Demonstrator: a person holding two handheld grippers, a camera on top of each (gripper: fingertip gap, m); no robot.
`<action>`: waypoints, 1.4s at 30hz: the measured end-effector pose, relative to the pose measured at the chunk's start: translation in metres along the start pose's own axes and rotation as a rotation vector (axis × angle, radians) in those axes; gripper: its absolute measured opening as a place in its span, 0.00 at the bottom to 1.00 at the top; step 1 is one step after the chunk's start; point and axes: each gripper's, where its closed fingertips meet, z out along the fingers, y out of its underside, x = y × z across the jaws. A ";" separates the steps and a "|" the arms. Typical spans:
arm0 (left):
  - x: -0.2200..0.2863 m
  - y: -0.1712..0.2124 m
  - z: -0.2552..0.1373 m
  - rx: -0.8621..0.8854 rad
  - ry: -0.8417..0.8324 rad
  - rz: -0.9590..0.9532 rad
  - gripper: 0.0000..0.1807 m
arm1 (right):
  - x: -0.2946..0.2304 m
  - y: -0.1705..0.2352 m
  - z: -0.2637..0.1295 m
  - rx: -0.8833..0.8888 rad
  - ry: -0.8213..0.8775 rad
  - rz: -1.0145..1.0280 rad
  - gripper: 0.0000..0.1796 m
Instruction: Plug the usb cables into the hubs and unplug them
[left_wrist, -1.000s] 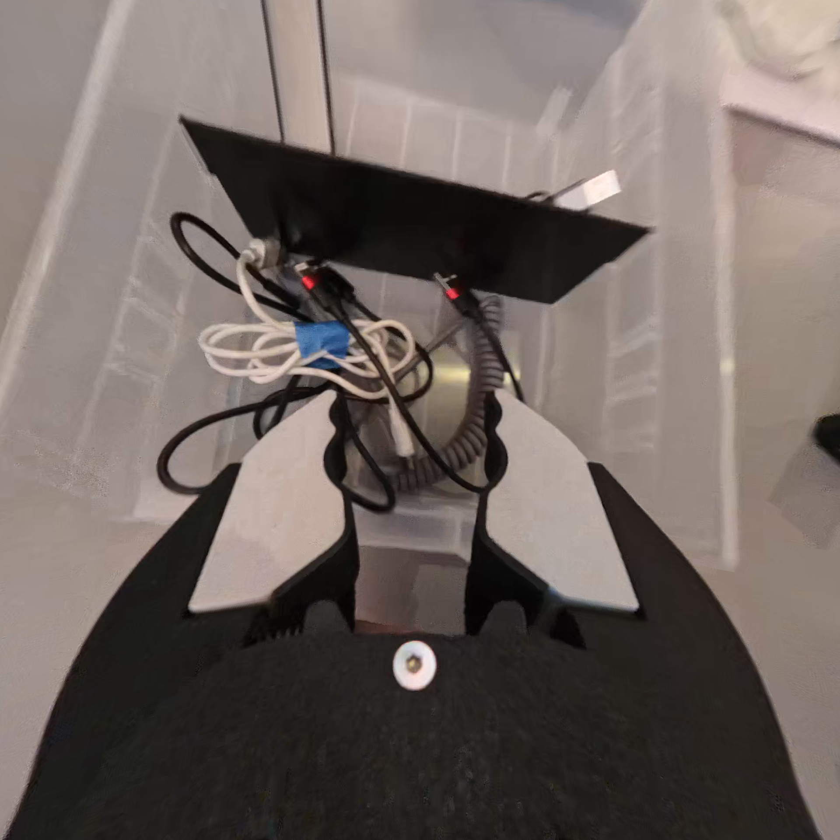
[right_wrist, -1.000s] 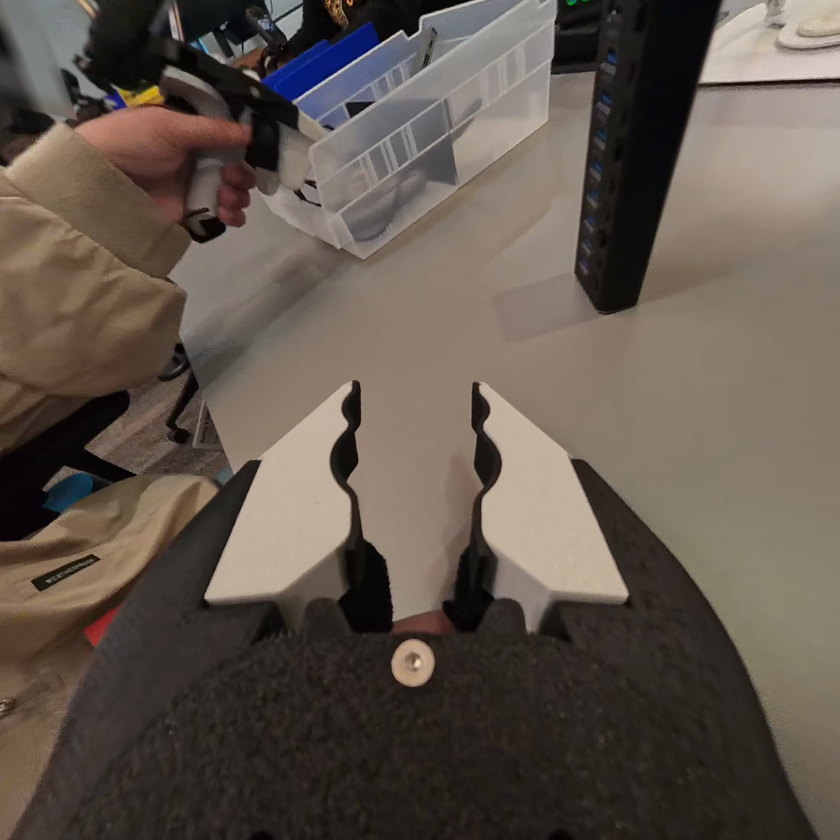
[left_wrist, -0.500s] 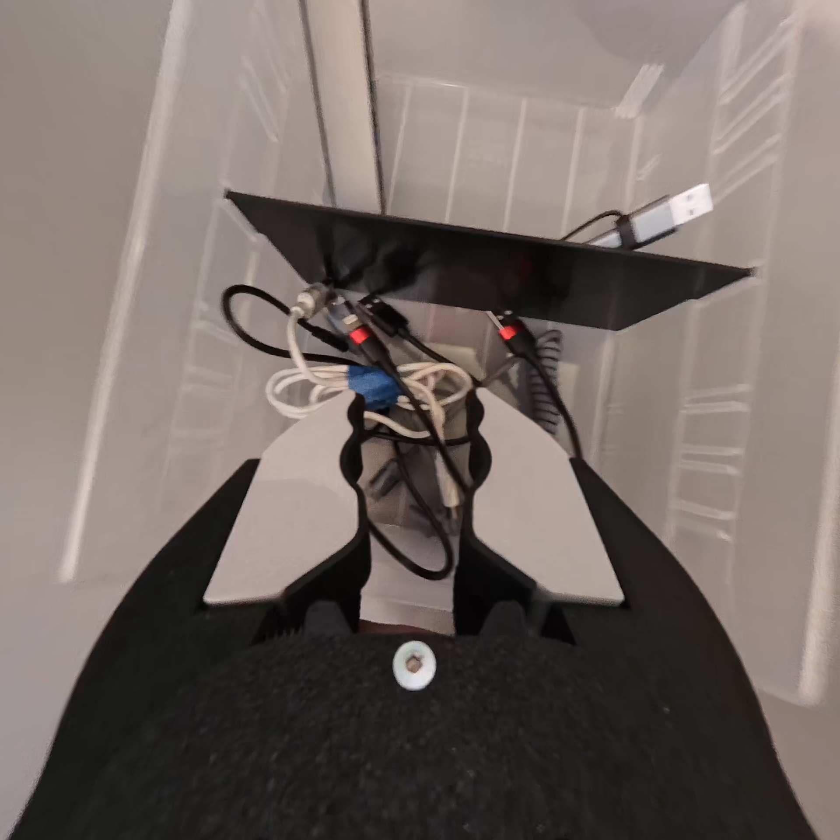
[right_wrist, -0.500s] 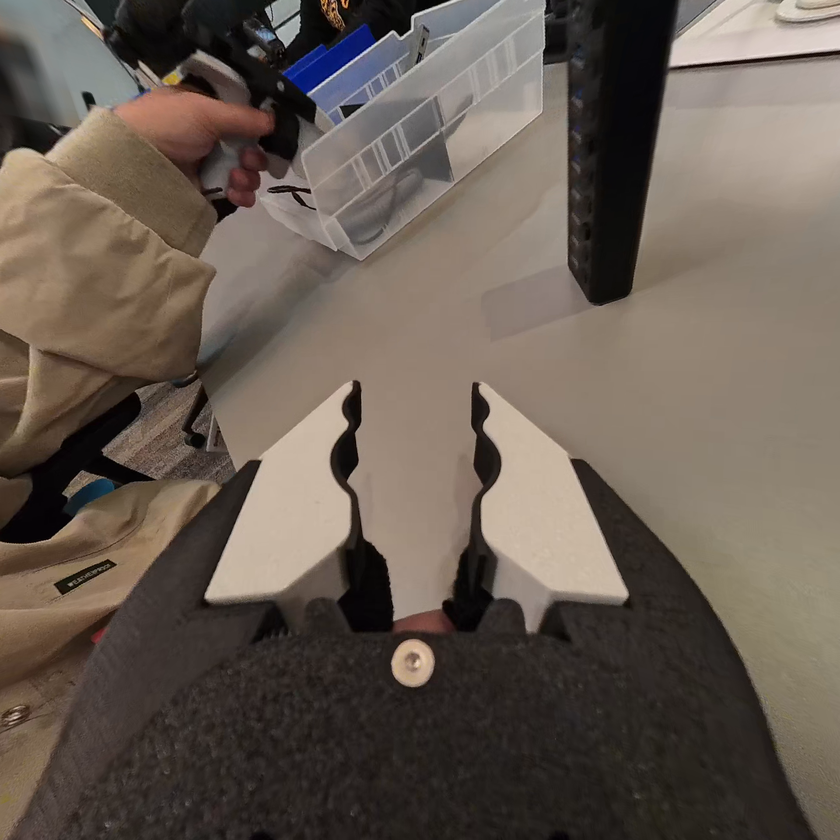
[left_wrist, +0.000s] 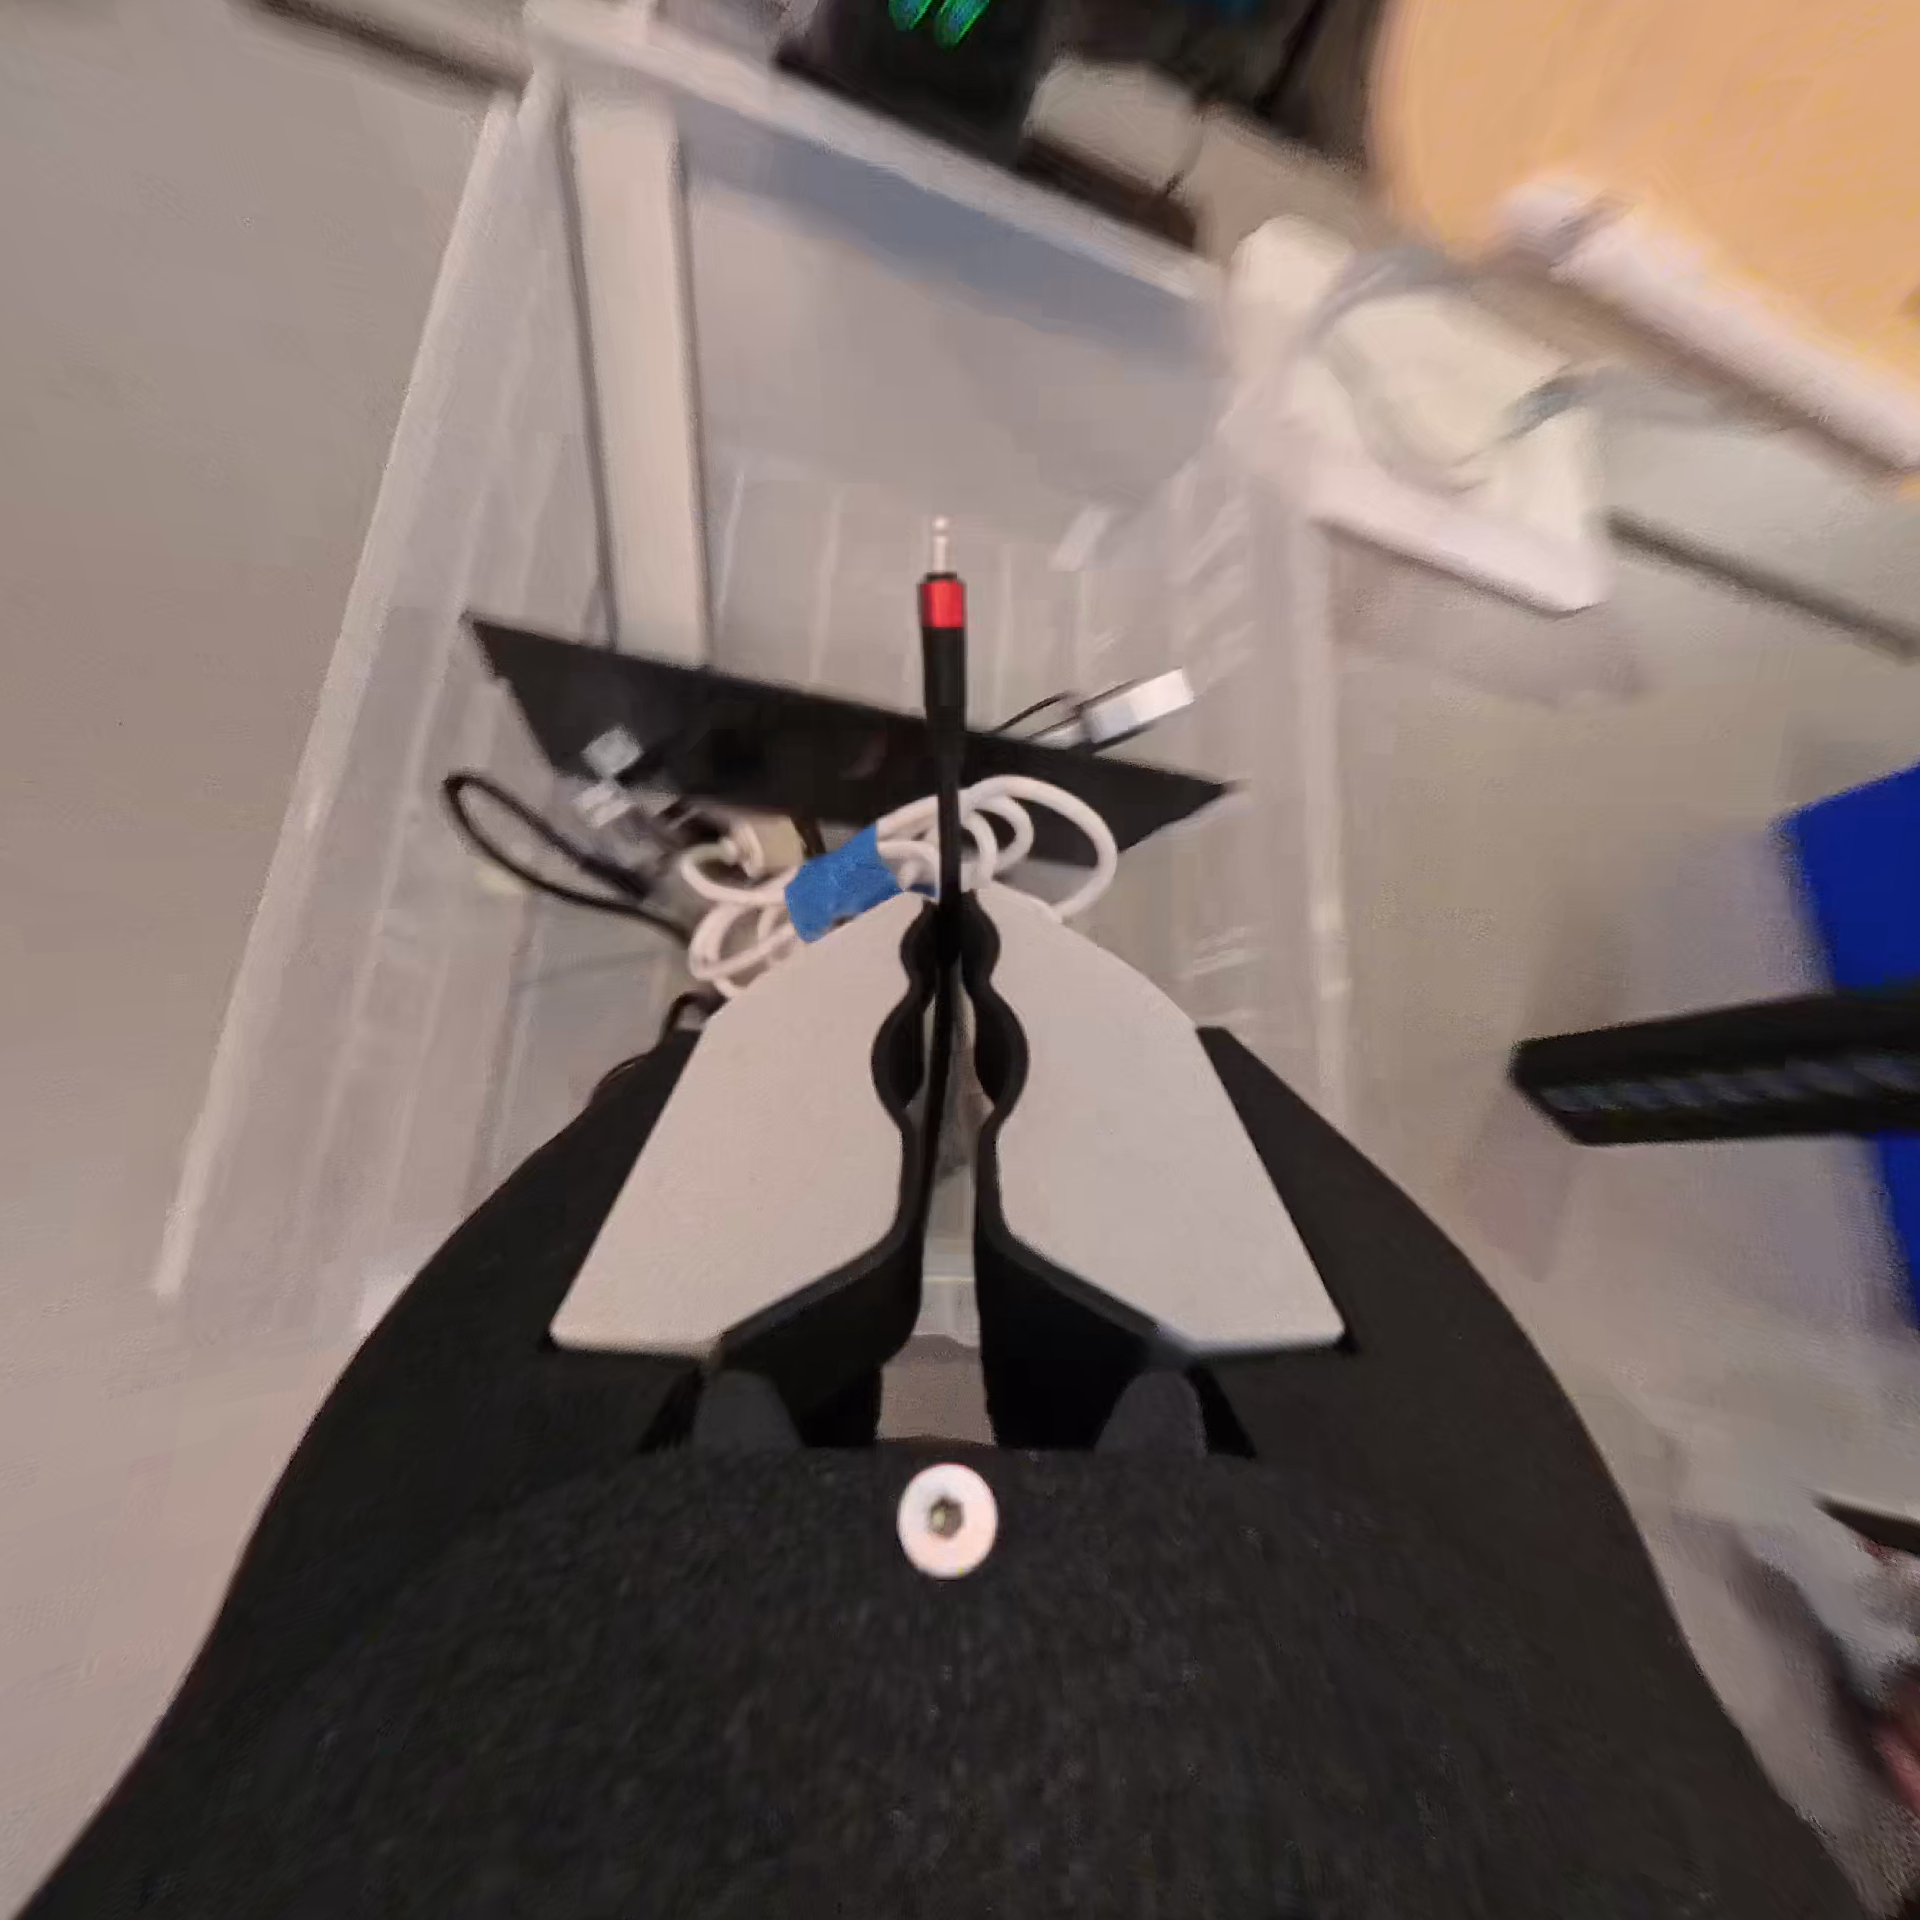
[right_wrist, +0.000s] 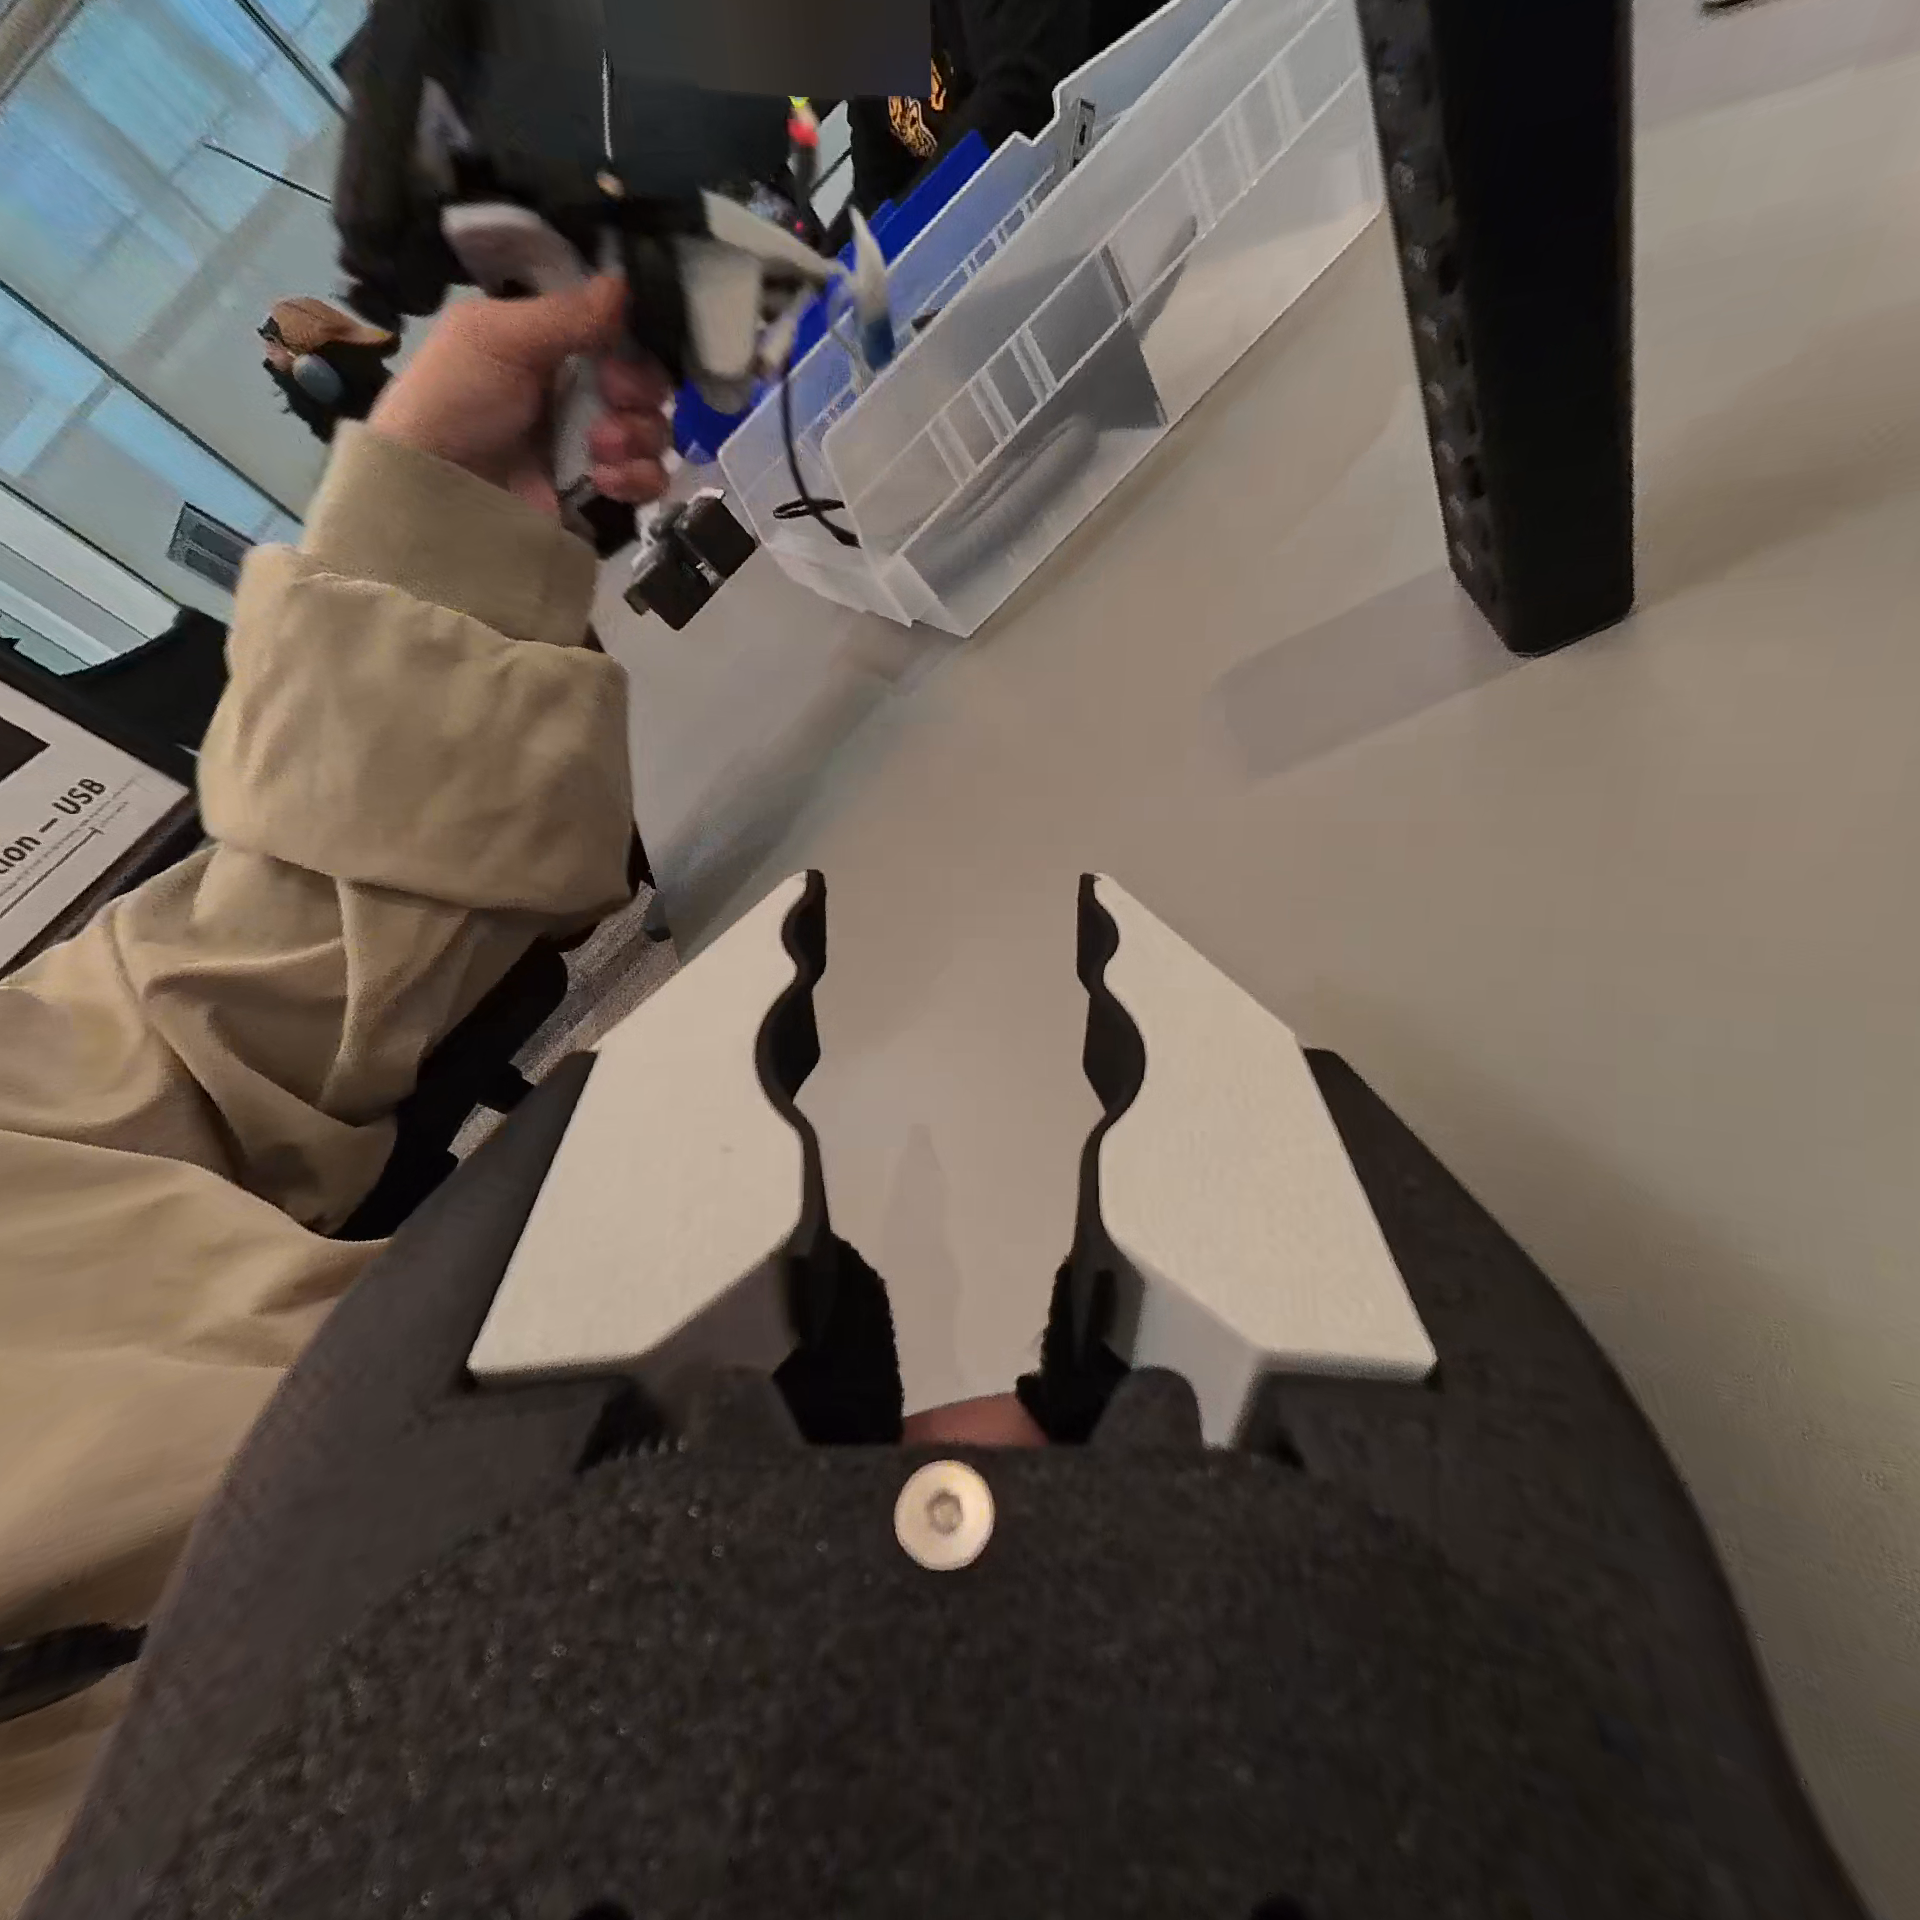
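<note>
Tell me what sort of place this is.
Probably an office or lab workstation: a pale table, clear plastic bins of cables, a black USB hub standing upright, and large windows behind.

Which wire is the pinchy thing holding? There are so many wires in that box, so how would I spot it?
Find the clear plastic bin full of tangled wires. Just above it, the left gripper is shut on a thin black cable that sticks straight up past the fingertips. It is the only one lifted out, with a red band near its small metal plug, unlike the white bundle wrapped in blue tape.
</note>
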 end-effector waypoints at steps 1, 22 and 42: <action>0.014 -0.008 -0.014 0.035 0.059 0.013 0.02 | 0.000 0.000 0.000 -0.001 0.002 -0.001 0.27; 0.144 -0.051 -0.167 0.313 0.568 0.203 0.02 | 0.000 0.006 0.003 -0.031 0.024 -0.047 0.27; 0.132 0.203 -0.035 -0.094 0.452 -0.061 0.04 | 0.015 0.003 -0.002 -0.037 0.119 -0.147 0.26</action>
